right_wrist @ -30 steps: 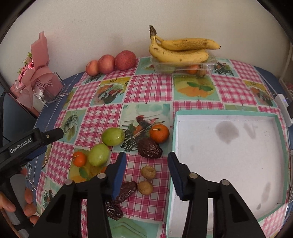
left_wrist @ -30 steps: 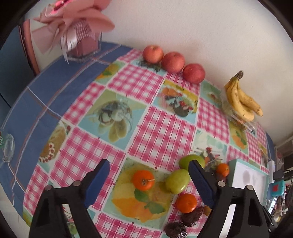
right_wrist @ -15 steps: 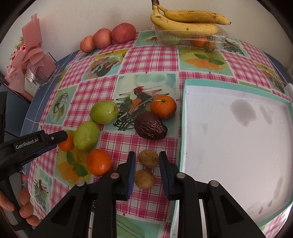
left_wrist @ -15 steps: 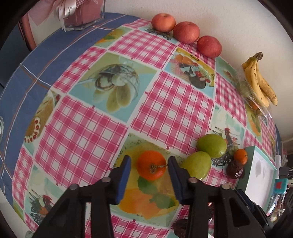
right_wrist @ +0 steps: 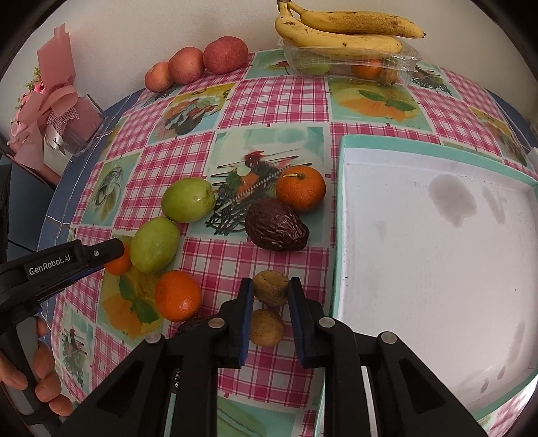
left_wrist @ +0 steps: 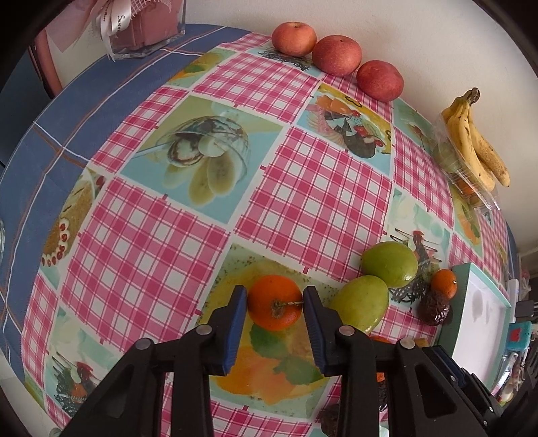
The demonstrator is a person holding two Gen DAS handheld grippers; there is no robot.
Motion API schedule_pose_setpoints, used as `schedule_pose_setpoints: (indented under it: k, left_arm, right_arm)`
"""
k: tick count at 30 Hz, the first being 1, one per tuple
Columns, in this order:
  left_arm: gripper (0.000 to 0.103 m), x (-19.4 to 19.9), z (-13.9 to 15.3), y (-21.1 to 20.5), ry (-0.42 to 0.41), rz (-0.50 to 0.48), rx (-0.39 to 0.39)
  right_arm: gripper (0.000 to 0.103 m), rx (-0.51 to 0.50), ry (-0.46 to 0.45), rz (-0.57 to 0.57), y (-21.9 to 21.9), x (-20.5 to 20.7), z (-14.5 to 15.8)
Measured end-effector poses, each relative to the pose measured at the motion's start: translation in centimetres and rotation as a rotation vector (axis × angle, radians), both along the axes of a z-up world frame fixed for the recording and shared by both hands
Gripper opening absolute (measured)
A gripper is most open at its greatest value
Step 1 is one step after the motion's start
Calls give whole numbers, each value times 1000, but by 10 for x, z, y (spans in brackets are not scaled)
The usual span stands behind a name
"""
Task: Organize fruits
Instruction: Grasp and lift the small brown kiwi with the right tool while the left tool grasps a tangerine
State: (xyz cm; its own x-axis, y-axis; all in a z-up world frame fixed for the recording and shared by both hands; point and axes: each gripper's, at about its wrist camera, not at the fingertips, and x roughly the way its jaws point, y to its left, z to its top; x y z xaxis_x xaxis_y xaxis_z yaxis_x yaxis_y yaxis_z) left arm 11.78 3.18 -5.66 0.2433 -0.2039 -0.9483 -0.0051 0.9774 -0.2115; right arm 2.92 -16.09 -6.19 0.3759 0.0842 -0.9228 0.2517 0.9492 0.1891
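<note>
My left gripper (left_wrist: 274,291) is shut on a small orange mandarin (left_wrist: 275,304) that rests on the checked tablecloth; both blue pads touch its sides. From the right wrist view, that gripper (right_wrist: 112,250) reaches in from the left beside a green fruit (right_wrist: 154,243). My right gripper (right_wrist: 270,282) is shut on a small brown round fruit (right_wrist: 270,291), with a second brown fruit (right_wrist: 267,327) lying between its fingers nearer the camera. The white tray with a teal rim (right_wrist: 340,208) stands just right of the right gripper, with nothing in it.
Another green fruit (right_wrist: 187,200), two mandarins (right_wrist: 301,189) (right_wrist: 177,295) and a dark wrinkled fruit (right_wrist: 276,225) lie close by. Bananas (right_wrist: 343,30) sit on a clear plastic box (right_wrist: 400,64) at the back, with three apples (right_wrist: 225,55) and a pink gift bouquet (right_wrist: 53,101) further left.
Both grippers have come down closer to the table and their jaws have narrowed from wide open. The left has closed on the mandarin, the right on the brown fruit.
</note>
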Motion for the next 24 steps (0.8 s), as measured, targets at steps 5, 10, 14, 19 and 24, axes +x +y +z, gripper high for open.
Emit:
schedule_pose_setpoints:
  k: [5, 10, 14, 19, 24]
  left_arm:
    - [36, 0, 2, 1, -2, 3, -22]
    - [36, -2, 17, 0, -41, -7, -34]
    - [36, -5, 38, 1, -94, -14, -53]
    - [36, -11, 59, -5, -156, -40, -66]
    - [36, -17, 71, -17, -188, -73, -73]
  right_arm:
    - [21, 2, -5, -2, -1, -1, 3]
    - [21, 8, -38, -13, -4, -4, 17]
    - [21, -1, -75, -30, -9, -7, 35]
    - [21, -24, -103, -46, -17, -15, 55]
    - [21, -37, -92, -91, -35, -22, 60]
